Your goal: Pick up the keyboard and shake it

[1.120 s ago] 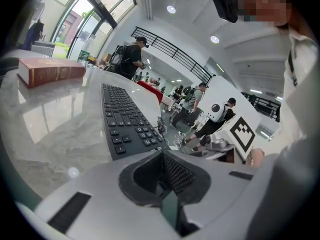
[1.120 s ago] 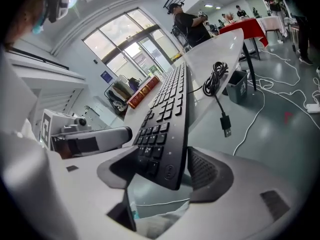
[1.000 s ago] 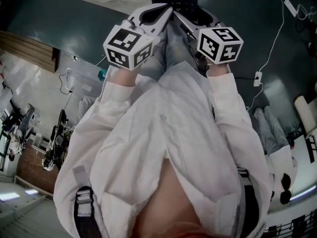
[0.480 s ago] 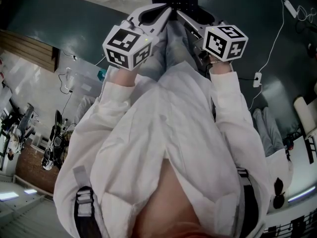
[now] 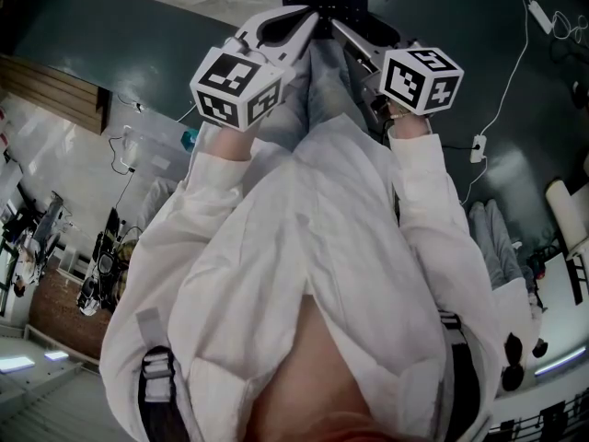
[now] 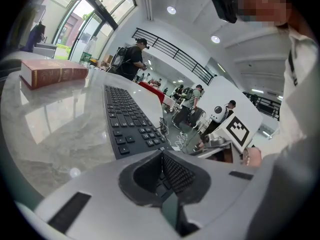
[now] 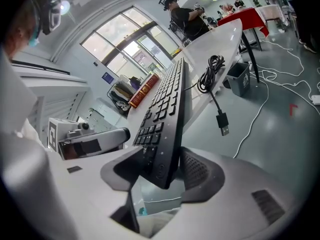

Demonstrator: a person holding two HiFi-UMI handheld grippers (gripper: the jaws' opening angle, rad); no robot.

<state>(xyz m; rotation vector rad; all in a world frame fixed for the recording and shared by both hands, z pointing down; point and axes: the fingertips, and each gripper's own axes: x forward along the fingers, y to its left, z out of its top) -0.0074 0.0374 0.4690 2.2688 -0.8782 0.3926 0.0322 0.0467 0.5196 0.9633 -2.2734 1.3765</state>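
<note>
Two tongs, one keyboard point(image 6: 125, 118) flat on bench point(image 6: 55, 134), centre frame. Left tongs point(image 6: 162, 160): closed, empty, just beside its corner. Right tongs point(image 7: 162, 170): jaws just closing around its near end, apparently not yet clamped. Step: grasping. Next: firm grip, then lift.

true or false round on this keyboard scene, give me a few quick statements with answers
1. The jaws of the left gripper are together. True.
2. A red book lies on the table beyond the keyboard. True.
3. Nothing stands between the jaws of the right gripper. False: the keyboard's near end stands between them, and they have just been closing.
4. The cable's plug sits in a socket. False: it hangs free past the table's edge.
</note>
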